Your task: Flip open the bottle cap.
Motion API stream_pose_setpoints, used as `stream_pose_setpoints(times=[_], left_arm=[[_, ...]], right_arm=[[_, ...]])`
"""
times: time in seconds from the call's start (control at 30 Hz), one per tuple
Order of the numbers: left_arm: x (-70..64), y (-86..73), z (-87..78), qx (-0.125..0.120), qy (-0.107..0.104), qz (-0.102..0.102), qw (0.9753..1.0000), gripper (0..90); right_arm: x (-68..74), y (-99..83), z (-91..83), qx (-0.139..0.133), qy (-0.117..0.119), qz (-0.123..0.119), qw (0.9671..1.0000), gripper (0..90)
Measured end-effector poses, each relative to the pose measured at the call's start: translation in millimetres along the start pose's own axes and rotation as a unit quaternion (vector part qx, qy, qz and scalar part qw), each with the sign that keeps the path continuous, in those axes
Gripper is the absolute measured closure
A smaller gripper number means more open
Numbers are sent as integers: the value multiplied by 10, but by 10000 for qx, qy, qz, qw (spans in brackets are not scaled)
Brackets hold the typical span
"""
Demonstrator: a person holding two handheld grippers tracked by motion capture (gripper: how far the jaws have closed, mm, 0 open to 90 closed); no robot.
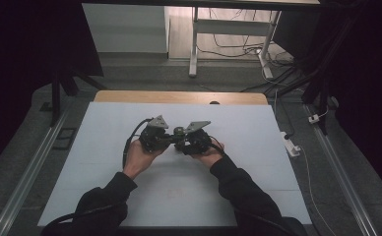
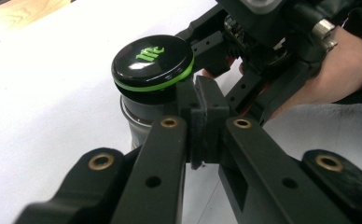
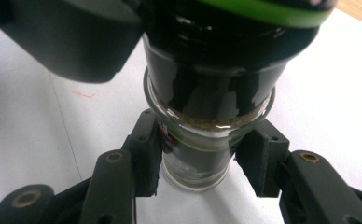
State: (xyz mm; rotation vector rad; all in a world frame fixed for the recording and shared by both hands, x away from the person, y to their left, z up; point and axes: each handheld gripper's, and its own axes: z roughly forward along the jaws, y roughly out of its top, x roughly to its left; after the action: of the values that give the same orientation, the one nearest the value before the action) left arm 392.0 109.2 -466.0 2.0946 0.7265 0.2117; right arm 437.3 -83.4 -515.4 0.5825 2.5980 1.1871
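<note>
While clamped from both sides, sits between the jaws of the right gripper (image 3: 202,156): a glass jar (image 3: 195,140), pinched low on its clear body, one black pad against each flank. Shows a thin tan line of grains (image 3: 212,122) at the shoulder, under the neck. Carries a black lid (image 2: 152,60) with a green band round the rim and a green mark on top. Cannot tell whether touching the table or held just above it.

Next to that lid, in the left gripper view: the jaws of the left gripper (image 2: 202,116), pressed together pad to pad, nothing visible between them. Lie right against the side of the lid, at rim height, with the outer face of one pad touching or all but touching the green band. Appear in the right gripper view as a dark block at the upper left, beside the lid.

Farther out, in the high view: both grippers nose to nose at mid-table, almost touching, each with a grey three-cornered plate on top. Held by the left hand (image 1: 140,155) and the right hand (image 1: 206,156), dark sleeves coming in from the near edge. Underneath, the white table (image 1: 105,147), with a wooden strip along its far edge.
</note>
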Motion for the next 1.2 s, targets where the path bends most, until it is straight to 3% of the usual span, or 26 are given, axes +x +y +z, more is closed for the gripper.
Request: stream_pose_setpoints(times=[0.87,1.2], left_arm=[[60,158,-46,-68,41,23,10000,891],[151,272,-65,-169,126,-128,9997,891]], right_arm=[[0,-8,0,-16,-4,5,10000,532],[6,-7,-1,-4,-13,-43,10000,532]])
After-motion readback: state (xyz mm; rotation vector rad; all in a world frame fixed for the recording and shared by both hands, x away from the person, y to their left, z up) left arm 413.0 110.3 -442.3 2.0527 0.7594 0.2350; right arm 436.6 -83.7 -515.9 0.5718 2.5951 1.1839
